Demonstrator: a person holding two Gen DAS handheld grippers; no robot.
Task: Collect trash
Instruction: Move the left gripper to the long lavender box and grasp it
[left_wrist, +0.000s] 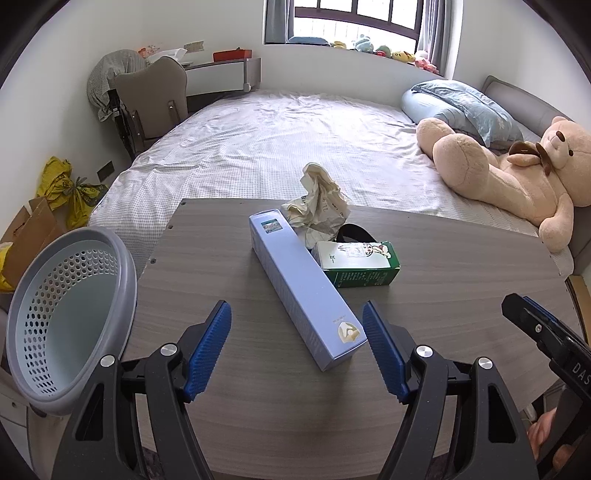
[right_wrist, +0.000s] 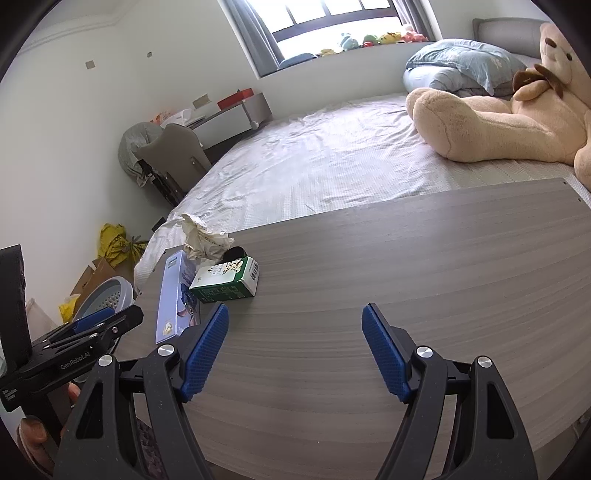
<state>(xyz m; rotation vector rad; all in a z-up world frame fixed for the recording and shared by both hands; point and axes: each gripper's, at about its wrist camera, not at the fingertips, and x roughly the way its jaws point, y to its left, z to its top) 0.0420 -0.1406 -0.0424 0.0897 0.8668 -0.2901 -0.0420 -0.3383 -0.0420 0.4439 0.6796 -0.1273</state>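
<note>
A long pale blue box (left_wrist: 301, 291) lies on the grey wood table (left_wrist: 461, 266), its near end between my fingers. Behind it are a crumpled paper wad (left_wrist: 319, 203), a green and white carton (left_wrist: 360, 264) on its side and a black item (left_wrist: 354, 232). My left gripper (left_wrist: 297, 328) is open and empty just above the table. A grey perforated trash basket (left_wrist: 70, 317) stands at the table's left edge. In the right wrist view my right gripper (right_wrist: 295, 332) is open and empty over bare table; the box (right_wrist: 171, 295), carton (right_wrist: 225, 280) and paper (right_wrist: 203, 240) lie to its left.
A bed (left_wrist: 266, 147) with a big teddy bear (left_wrist: 517, 170) and pillows lies behind the table. A chair (left_wrist: 151, 99) and desk stand at the far left. Yellow bags (left_wrist: 66, 188) and a paper bag sit on the floor by the basket.
</note>
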